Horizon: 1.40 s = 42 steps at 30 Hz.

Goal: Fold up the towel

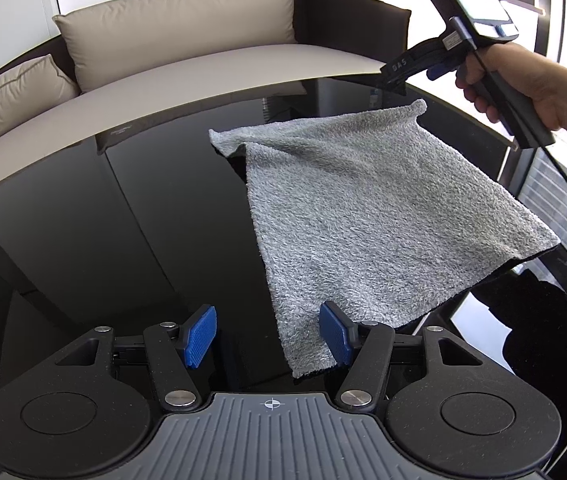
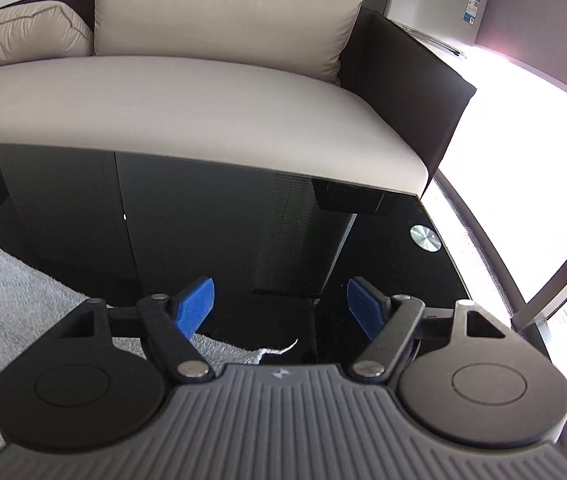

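Grey towel [image 1: 367, 216] lies flat, folded over, on the black glass bench [image 1: 123, 220] right of centre in the left view. Left hand-held gripper [image 1: 269, 336] stands half open, its right pad over the near towel corner (contact unclear). Right hand-held gripper [image 2: 279, 308], upper right there, gapes wide and empty.
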Available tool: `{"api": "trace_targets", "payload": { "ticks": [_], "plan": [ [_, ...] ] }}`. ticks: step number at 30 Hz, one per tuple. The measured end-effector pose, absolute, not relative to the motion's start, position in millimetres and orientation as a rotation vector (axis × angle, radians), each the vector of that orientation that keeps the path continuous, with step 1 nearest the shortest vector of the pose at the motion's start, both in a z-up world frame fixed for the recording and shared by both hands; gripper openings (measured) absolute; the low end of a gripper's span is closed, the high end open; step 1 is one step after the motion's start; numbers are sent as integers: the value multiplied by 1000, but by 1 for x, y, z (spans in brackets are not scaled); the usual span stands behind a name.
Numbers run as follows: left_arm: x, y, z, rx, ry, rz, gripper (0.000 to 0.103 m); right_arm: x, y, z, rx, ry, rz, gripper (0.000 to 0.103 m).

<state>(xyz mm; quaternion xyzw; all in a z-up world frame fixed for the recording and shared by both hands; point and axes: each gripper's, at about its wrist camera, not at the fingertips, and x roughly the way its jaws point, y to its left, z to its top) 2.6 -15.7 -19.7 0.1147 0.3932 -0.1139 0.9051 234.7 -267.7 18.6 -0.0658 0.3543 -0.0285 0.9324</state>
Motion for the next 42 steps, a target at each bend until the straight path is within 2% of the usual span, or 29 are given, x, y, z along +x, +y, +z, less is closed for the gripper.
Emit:
{"api": "trace_targets", "payload": {
  "ticks": [4, 12, 19, 37, 42],
  "plan": [
    [0, -18, -20, 247, 807, -231, 54, 226, -267, 27, -59, 803, 57, 76],
    [0, -17, -20, 242, 809, -234, 54, 224, -248, 3, -161, 901, 69, 76],
    [0, -18, -20, 244, 810, -238, 54, 235, -257, -6, -120, 887, 60, 88],
    [1, -17, -20, 228, 813, -244, 54, 254, -254, -15, -148, 808, 10, 88],
    [1, -16, -20, 226, 813, -245, 54, 245, -262, 5, -99, 781, 9, 88]
  ]
}}
